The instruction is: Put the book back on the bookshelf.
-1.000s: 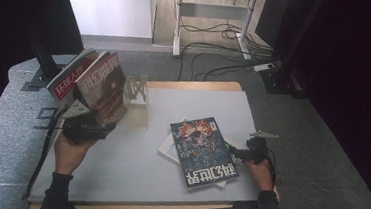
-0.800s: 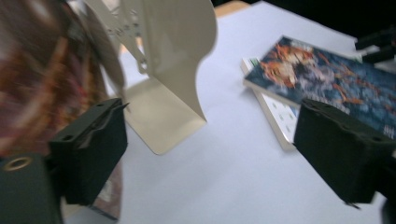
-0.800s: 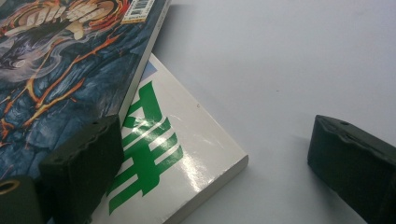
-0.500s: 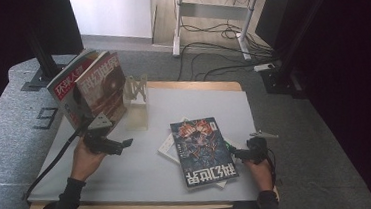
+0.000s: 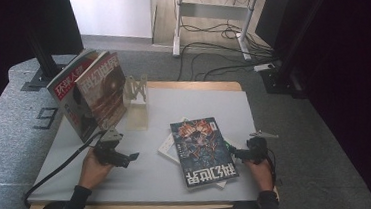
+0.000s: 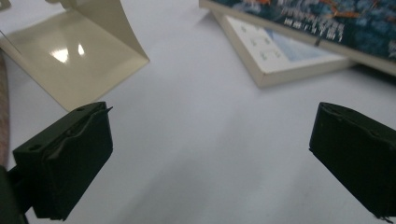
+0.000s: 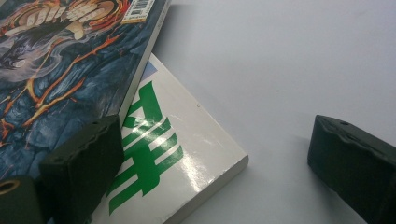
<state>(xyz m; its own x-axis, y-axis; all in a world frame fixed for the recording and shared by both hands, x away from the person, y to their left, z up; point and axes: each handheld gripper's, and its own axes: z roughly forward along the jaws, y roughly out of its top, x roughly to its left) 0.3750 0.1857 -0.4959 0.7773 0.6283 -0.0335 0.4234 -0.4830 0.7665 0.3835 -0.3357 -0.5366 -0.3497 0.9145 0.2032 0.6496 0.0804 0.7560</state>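
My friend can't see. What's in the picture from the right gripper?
The right gripper hangs open over a grey table, holding nothing. One jaw sits over a white book with green print, which lies under a dark blue magazine.

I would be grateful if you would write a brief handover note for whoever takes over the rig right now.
Left gripper: jaws open, nothing between them, low over the grey tabletop.
Right gripper: open, empty, at the right edge of the flat stack.
Done: two magazines, a red-titled magazine and a brown-covered magazine, stand leaning beside the cream metal bookend.
Left: the dark blue illustrated magazine lies on the white book with green lettering; both probably go to the bookend next.
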